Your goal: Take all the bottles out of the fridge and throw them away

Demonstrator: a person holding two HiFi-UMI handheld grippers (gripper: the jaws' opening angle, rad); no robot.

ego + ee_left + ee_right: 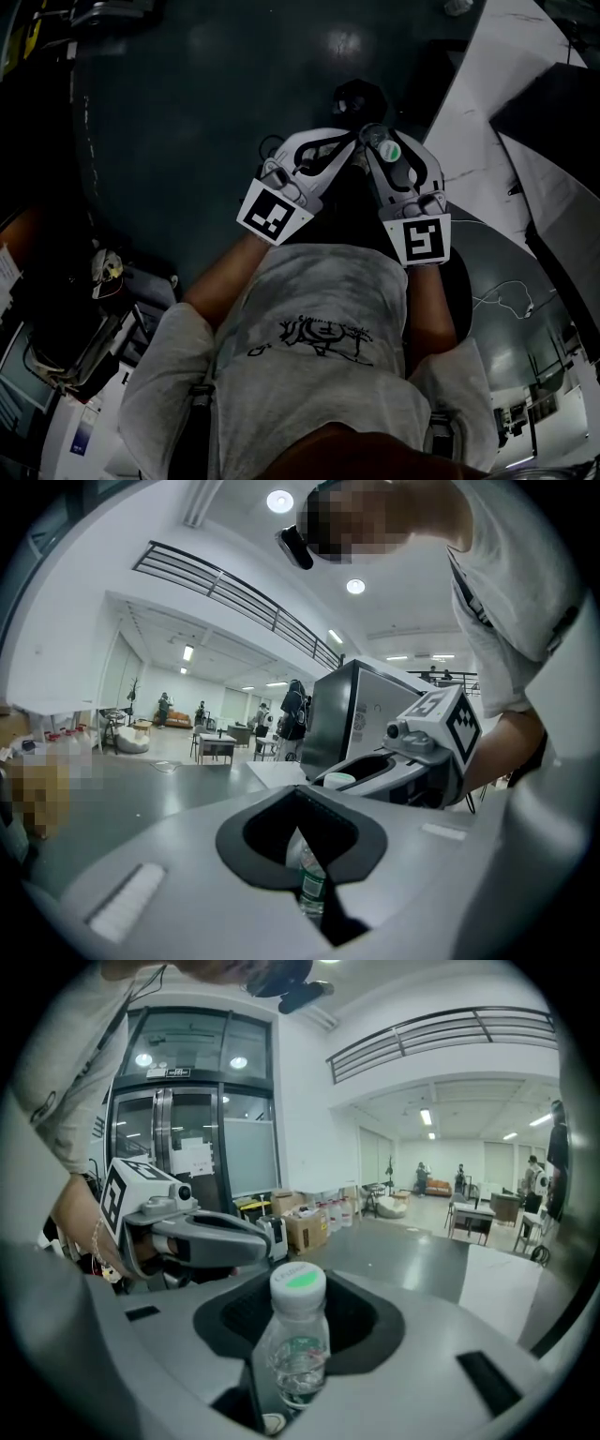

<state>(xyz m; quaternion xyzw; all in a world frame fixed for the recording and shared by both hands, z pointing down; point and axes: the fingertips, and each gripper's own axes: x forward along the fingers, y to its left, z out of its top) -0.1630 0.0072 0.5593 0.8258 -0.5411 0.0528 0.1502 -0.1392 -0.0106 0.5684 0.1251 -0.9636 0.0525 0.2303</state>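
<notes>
I see both grippers held side by side in front of the person's chest, above the dark floor (pixel 187 112), tips close together. The right gripper (pixel 375 139) has its jaws pinching a clear bottle (pixel 295 1349) upright by its body, its white cap (pixel 298 1285) on top. The left gripper (pixel 345 148) has its jaws closed on a second bottle (pixel 314 885), green-labelled, sitting low in the gap between them.

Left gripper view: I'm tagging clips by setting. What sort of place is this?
Probably a large open office or lab hall: a railed upper gallery, desks on a wide polished floor, and ceiling lights.
</notes>
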